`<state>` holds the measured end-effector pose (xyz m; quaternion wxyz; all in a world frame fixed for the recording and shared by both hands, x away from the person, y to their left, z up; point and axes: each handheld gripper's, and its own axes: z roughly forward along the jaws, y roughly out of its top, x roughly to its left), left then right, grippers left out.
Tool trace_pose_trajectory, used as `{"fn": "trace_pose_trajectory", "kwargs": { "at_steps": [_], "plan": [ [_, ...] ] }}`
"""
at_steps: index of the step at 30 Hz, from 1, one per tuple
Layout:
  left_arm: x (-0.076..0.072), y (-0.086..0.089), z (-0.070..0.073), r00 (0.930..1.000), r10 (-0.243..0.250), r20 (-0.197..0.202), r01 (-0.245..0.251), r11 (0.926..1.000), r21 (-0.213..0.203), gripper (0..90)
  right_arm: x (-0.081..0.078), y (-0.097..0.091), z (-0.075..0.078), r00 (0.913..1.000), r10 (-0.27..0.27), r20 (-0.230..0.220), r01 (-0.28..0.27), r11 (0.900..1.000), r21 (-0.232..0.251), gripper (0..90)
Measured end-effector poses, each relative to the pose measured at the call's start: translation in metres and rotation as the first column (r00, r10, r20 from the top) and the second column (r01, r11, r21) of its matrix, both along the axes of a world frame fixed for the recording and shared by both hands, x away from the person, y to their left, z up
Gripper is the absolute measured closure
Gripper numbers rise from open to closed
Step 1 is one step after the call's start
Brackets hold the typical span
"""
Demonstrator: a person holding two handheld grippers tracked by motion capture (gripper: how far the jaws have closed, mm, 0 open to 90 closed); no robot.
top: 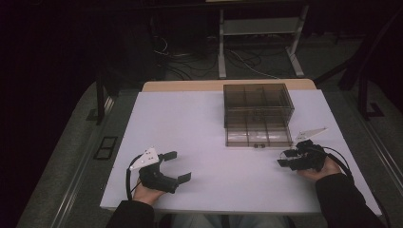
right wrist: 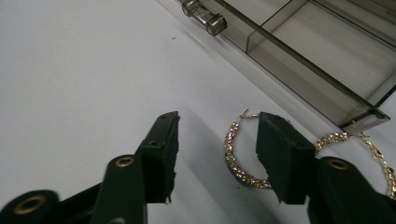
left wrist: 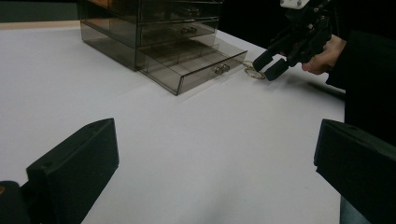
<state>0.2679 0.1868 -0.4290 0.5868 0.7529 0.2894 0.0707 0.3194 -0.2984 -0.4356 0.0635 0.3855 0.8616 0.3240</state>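
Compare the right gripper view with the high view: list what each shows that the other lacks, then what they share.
Right gripper view alone: two gold hoop earrings lying on the table, one in the open gap of the right claw, the other partly behind a jaw; also the drawer knob close up.
High view alone: the left claw, open and resting on the table; the whole smoky drawer cabinet; the floor and cables beyond.
Both: the white table and the pulled-out bottom drawer, its compartments looking empty.
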Motion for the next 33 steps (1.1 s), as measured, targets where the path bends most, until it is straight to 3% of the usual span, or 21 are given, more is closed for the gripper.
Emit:
{"fn": "trace_pose_trajectory", "kwargs": {
  "at_steps": [8, 14, 21, 25, 33],
  "plan": [
    [0.0002, -0.0001, -0.0001, 1.0, -0.001, 0.0, 0.001, 1.0, 0.0, 0.0, -0.0002, 0.0, -0.002, 0.999, -0.033, 0.03, 0.035, 0.9983, -0.046, 63.9],
    [0.0, 0.0, 0.0001, 1.0, 0.0, 0.001, 0.0, 1.0, -0.001, 0.0, -0.0006, 0.0001, -0.0016, 0.9989, -0.031, 0.036, 0.033, 0.9983, -0.049, 71.9],
    [0.0, 0.0002, 0.0001, 1.0, 0.0, 0.001, 0.0, 1.0, -0.001, 0.0, -0.0009, 0.003, -0.0042, 0.9986, -0.021, 0.048, 0.025, 0.9953, -0.094, 78.6],
    [-0.0002, 0.0004, 0.0001, 1.0, 0.002, 0.0, -0.002, 1.0, -0.002, 0.0, -0.0007, 0.0031, -0.0039, 0.9991, -0.012, 0.041, 0.017, 0.9948, -0.1, 83.8],
    [-0.0004, 0.0018, 0.0003, 1.0, 0.003, 0.003, -0.003, 1.0, 0.0, 0.0, 0.0015, 0.0017, -0.0025, 0.9997, -0.024, 0.004, 0.024, 0.9965, -0.08, 85.2]
  ]
}}
